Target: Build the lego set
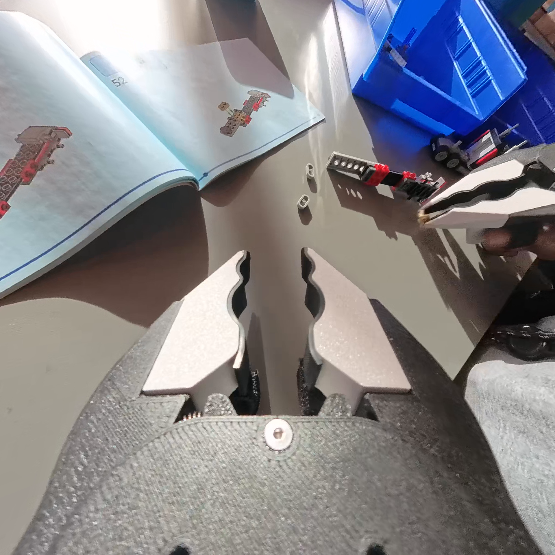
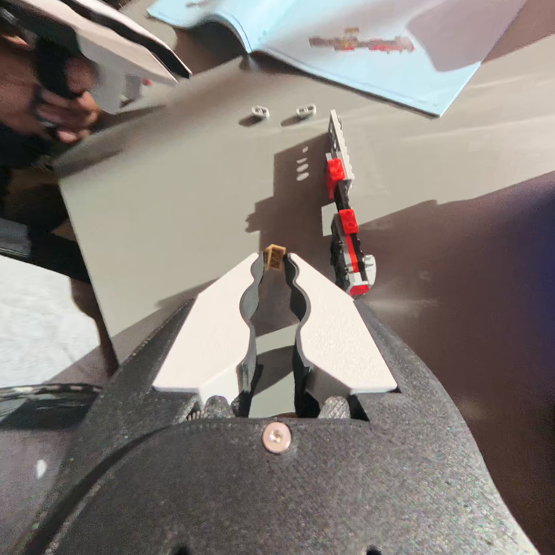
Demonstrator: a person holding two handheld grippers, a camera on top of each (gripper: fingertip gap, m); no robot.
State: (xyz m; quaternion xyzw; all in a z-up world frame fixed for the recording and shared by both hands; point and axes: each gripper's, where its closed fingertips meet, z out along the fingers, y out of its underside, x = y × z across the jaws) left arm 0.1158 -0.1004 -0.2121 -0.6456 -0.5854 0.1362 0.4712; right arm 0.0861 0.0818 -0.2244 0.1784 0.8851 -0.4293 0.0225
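Tan brick point(image 2: 274, 260) in right gripper point(image 2: 274, 255)

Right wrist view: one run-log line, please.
right hand-held gripper: shut on tan brick | left hand-held gripper: open, empty | red-grey assembly: on table

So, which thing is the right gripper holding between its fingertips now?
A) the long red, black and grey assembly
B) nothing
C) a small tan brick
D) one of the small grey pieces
C: in the right wrist view the right gripper is shut on a small tan brick, while the two small grey pieces and the long assembly lie on the table.
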